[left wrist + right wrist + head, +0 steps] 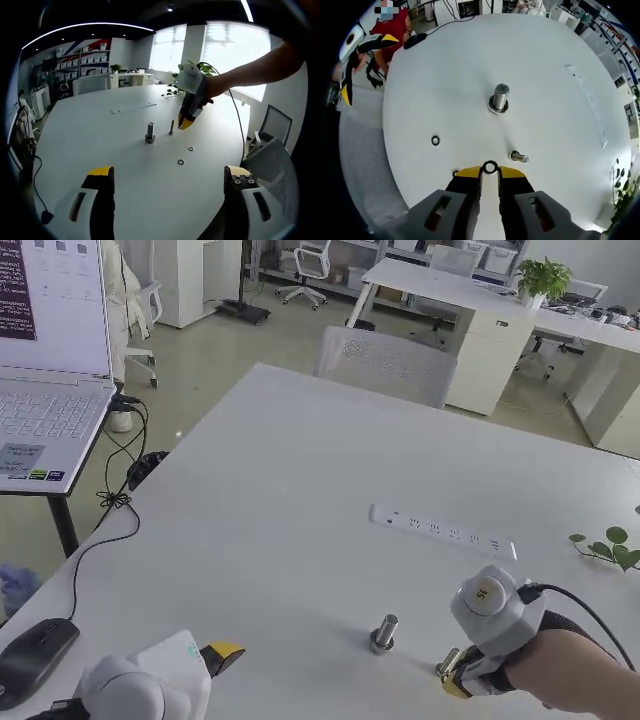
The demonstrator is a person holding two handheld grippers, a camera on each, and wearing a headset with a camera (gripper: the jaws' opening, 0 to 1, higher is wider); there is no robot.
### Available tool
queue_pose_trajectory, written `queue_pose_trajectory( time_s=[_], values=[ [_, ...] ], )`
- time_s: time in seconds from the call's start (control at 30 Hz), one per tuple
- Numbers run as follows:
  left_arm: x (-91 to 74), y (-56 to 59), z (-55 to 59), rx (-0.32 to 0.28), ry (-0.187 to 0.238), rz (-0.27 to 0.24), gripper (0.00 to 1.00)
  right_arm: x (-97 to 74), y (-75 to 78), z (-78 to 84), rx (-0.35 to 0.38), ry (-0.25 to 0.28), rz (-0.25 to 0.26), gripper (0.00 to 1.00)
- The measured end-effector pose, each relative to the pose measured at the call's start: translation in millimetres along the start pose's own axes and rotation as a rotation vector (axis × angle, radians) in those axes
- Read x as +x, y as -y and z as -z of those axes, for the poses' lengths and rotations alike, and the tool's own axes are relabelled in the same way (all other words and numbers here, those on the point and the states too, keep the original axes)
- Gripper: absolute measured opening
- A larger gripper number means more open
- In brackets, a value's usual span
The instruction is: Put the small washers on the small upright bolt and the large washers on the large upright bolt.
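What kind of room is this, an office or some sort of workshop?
Most likely an open-plan office or lab: a big white worktable with a laptop on a stand beside it, more white desks with swivel chairs behind, and a potted plant.

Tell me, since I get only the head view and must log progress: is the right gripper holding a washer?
Observer: Yes, the right gripper view shows the right gripper shut on the held washer.
Operator: Any washers loose?
Observer: Two lie flat on the table, the far washer and the near washer.
Operator: And the other hand?
Observer: The left gripper is open, holding nothing.
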State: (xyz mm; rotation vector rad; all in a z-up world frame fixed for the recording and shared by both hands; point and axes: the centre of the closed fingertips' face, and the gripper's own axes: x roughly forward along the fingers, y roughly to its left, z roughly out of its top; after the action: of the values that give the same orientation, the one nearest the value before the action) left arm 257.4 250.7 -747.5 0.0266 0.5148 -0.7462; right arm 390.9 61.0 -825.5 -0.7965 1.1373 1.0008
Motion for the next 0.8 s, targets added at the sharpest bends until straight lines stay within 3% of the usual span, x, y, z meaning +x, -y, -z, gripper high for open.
queue_pose_trajectory(
  time_s=[0.4, 0.8],
  values=[
    [-3.2, 5.8, -4.2, 0.014, -0.002, 0.001, 0.89, -13.9, 2.7, 3.2, -0.008, -0.003, 0.016, 0.13],
    [-3.6, 7.5, -6.1, 0.012, 0.005, -0.006, 0.90, -17.6, 21.3, -3.2, -0.007, 0.014, 0.047, 0.13]
  ],
)
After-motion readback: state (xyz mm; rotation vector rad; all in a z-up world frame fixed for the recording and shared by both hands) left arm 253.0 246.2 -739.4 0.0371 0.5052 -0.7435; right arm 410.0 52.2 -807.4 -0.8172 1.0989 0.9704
